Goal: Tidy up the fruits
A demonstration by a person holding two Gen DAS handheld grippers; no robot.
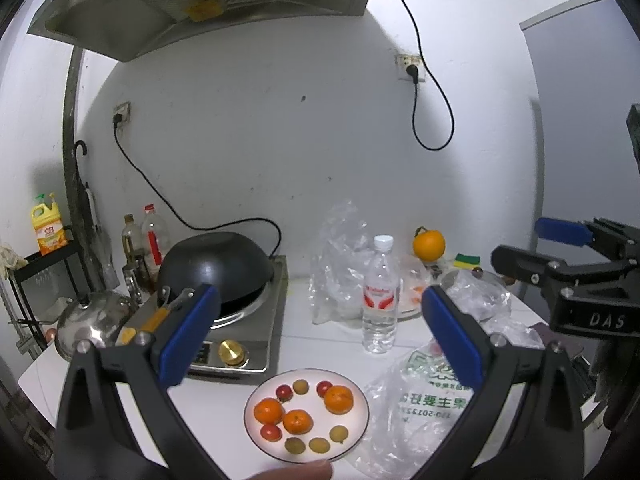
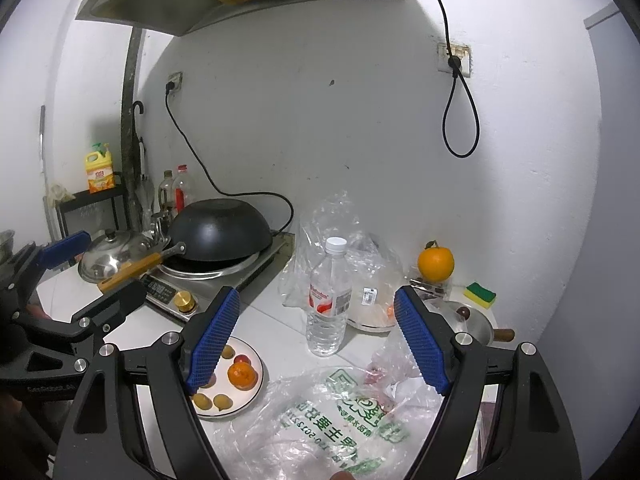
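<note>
Item: white plate (image 1: 256,432) at the near edge of the counter, at 6 o'clock in the left wrist view.
- Contents: three mandarins (image 1: 338,399), small red fruits (image 1: 283,391), small yellow-brown fruits (image 1: 295,445), laid roughly in a ring.
- One large orange (image 1: 429,244) stands well apart by the wall, at 1 o'clock from the plate.
- A printed plastic bag (image 2: 344,428) lies just beside the plate at its 3 o'clock; reddish shapes show through it, too blurred to name.
- A water bottle (image 1: 381,294) stands at 12 o'clock from the plate; an upturned wok (image 1: 214,270) sits on the cooker at 10 o'clock.

Left gripper (image 1: 320,332): fingers spread wide, nothing between them, hovering above the plate.
Right gripper (image 2: 316,340): fingers spread wide, holding nothing, hovering over the bag.

Stage: the fruit on the plate fits either a finished arrangement or one with the bag and the orange yet to be dealt with; the pictures do not settle it.

Handling note: any pick here calls for a descent from above with a pad on either side of one fruit, closing gently, since round fruit may roll and nudge its neighbours. The bag film is likely to snag the pads.
</note>
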